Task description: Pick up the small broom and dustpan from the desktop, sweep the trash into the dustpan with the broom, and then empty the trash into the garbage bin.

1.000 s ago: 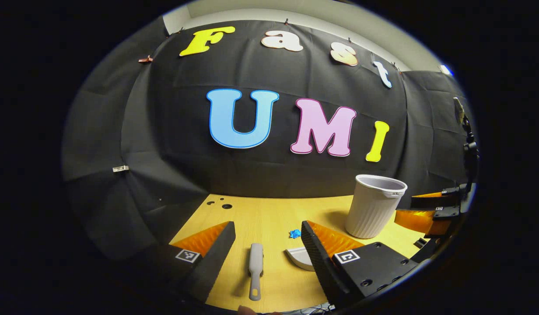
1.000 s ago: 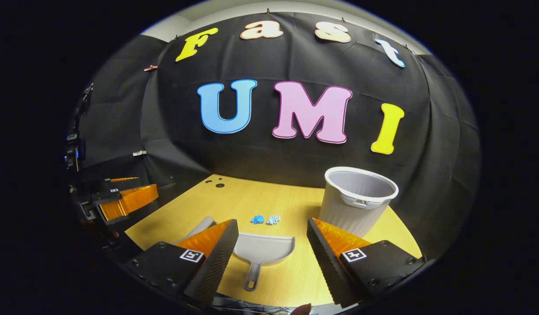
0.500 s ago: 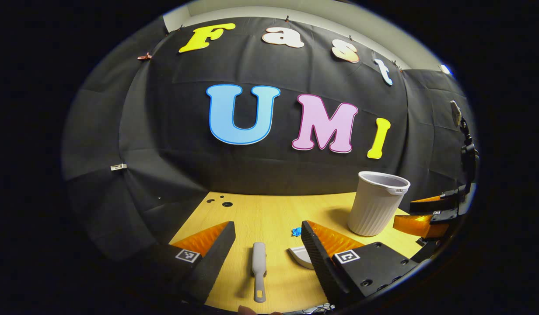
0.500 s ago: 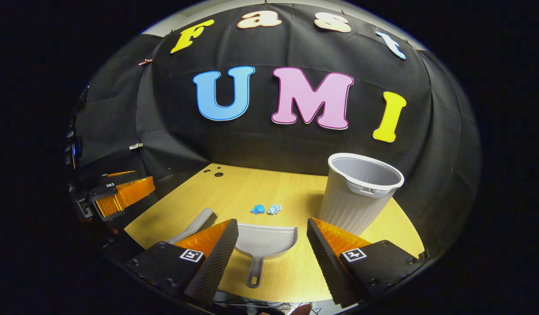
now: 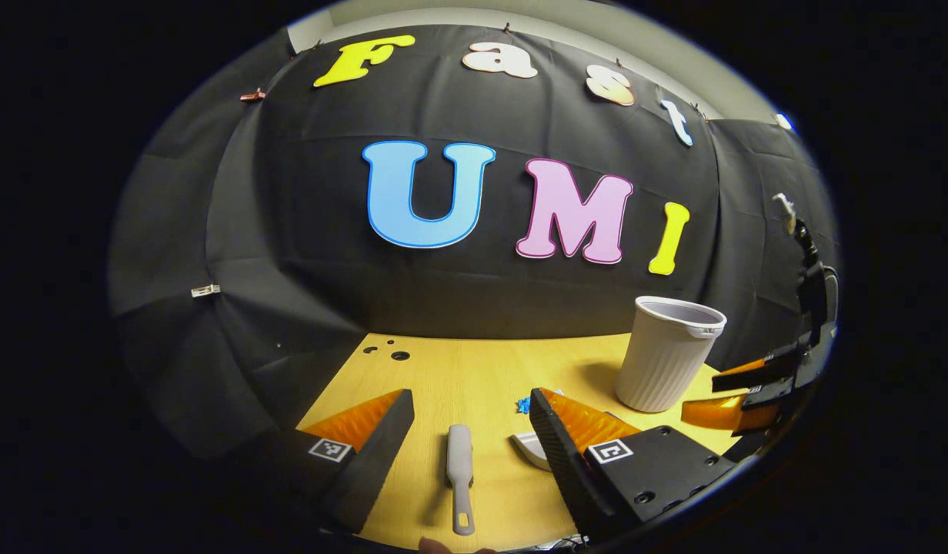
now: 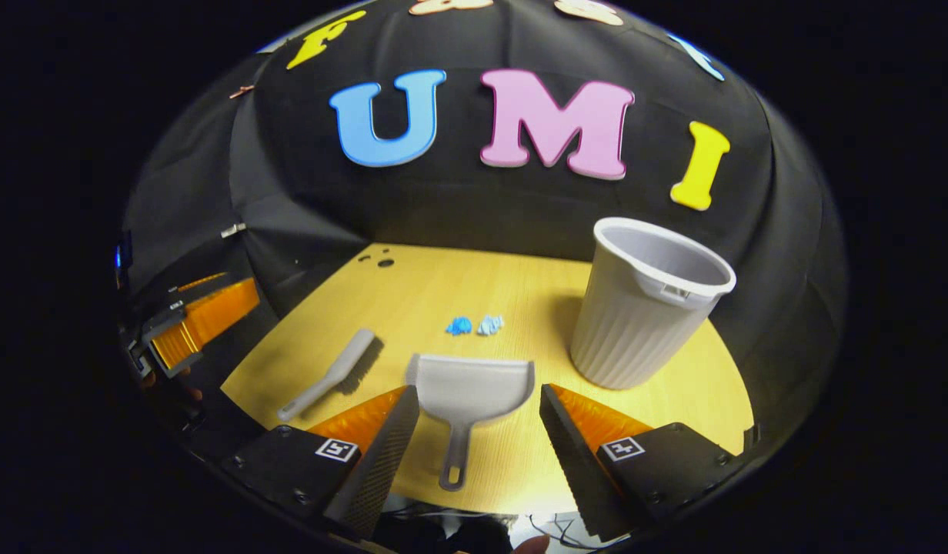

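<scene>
Left tongs (image 5: 471, 408): fingers spread apart, empty, raised above the bench (image 5: 451, 377) with the small broom between them in the left gripper view.
Right tongs (image 6: 479, 400): fingers spread apart, empty, the dustpan handle between them, untouched.
Small broom (image 6: 332, 375): grey, lying flat on the bench, just left of the dustpan.
Dustpan (image 6: 469, 388): grey, flat on the bench, mouth towards the trash.
Trash (image 6: 474, 325): two small blue scraps side by side, beyond the dustpan.
Garbage bin (image 6: 643, 304): ribbed, pale grey, upright at the right of the bench.
</scene>
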{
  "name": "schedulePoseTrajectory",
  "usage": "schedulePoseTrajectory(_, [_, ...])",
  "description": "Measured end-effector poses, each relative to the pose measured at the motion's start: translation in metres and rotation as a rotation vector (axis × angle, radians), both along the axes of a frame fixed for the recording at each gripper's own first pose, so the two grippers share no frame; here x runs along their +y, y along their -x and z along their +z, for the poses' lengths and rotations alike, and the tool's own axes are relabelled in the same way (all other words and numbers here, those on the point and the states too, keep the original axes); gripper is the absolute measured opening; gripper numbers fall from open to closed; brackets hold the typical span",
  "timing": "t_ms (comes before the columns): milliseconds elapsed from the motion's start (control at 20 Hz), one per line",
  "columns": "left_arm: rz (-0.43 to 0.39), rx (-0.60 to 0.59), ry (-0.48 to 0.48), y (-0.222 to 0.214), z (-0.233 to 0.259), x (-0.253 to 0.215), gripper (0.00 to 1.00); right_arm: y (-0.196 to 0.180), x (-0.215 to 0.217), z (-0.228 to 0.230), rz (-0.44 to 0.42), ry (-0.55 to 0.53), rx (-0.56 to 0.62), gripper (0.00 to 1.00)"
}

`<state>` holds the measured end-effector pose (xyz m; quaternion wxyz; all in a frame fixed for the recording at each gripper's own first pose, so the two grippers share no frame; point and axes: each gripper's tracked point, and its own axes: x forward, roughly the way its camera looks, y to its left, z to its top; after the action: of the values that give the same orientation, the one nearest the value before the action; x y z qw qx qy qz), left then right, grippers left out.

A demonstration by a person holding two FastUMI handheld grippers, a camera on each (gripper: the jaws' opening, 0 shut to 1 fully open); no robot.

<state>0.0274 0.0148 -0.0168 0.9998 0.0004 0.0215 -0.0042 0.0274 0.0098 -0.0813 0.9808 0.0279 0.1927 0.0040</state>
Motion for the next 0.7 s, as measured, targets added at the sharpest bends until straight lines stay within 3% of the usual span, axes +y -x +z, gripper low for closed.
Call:
schedulePoseTrajectory(400, [-0.008,0.011,-0.004,-0.008,-0.007,0.003,0.96,-0.012,0.011,-0.082,0.015,-0.103,0.383,0.99])
schedulePoseTrajectory(700, [0.003,0.041,0.015,-0.012,-0.020,0.007,0.96,-0.020,0.025,-0.133,0.058,-0.032,0.584,0.98])
